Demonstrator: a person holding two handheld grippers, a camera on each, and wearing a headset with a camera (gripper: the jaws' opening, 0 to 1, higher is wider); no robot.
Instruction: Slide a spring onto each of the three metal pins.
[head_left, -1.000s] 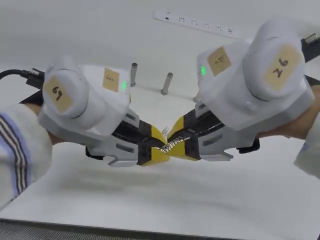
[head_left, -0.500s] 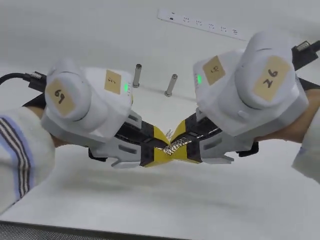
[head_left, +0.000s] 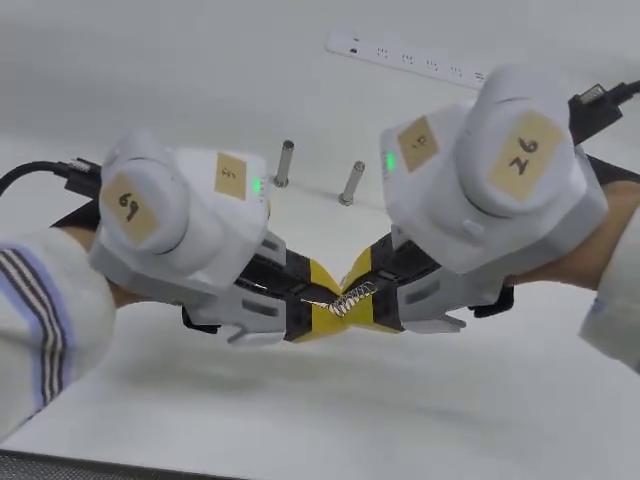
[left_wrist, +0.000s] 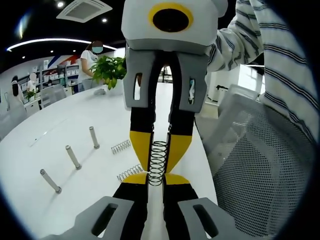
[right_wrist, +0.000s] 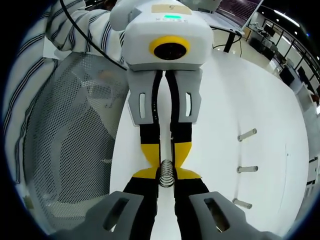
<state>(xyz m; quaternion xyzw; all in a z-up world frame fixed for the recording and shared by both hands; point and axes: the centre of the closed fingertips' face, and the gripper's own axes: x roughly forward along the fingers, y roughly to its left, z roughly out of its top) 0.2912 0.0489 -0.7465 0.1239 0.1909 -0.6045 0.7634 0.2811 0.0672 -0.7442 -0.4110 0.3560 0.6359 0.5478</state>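
**Head view.** The left gripper (head_left: 322, 312) and the right gripper (head_left: 362, 290) are meeting tip to tip low over the white workbench (head_left: 330, 400). A single spring (head_left: 350, 298) is bridging the two pairs of yellow-tipped jaws. It is showing as a short silver coil of thin wire with open, evenly spaced turns, and in this picture it is slanting up toward the right gripper.

**Left gripper view.** The coil is running lengthwise up the frame. Its near end is sitting between this gripper's own jaws, and its far end between the jaws of the right gripper, which is entering from the top. Both grippers are clamping the spring, each pair of jaws drawn in to the coil's width.

**Right gripper view.** The same coil is appearing end-on (as a small ring of wire), so its length is not readable there.

**Surroundings.** Three metal pins (left_wrist: 73, 157) are standing upright in a row on the bench, well apart from the grippers, all bare. Two loose springs (left_wrist: 120, 146) are lying on the surface near them.

**Hidden or unclear.** In the head view the gripper bodies are covering part of the bench, with two pins showing between them. The exact contact of jaw and wire is too small to make out. A power strip (head_left: 420, 60) is lying at the far side.
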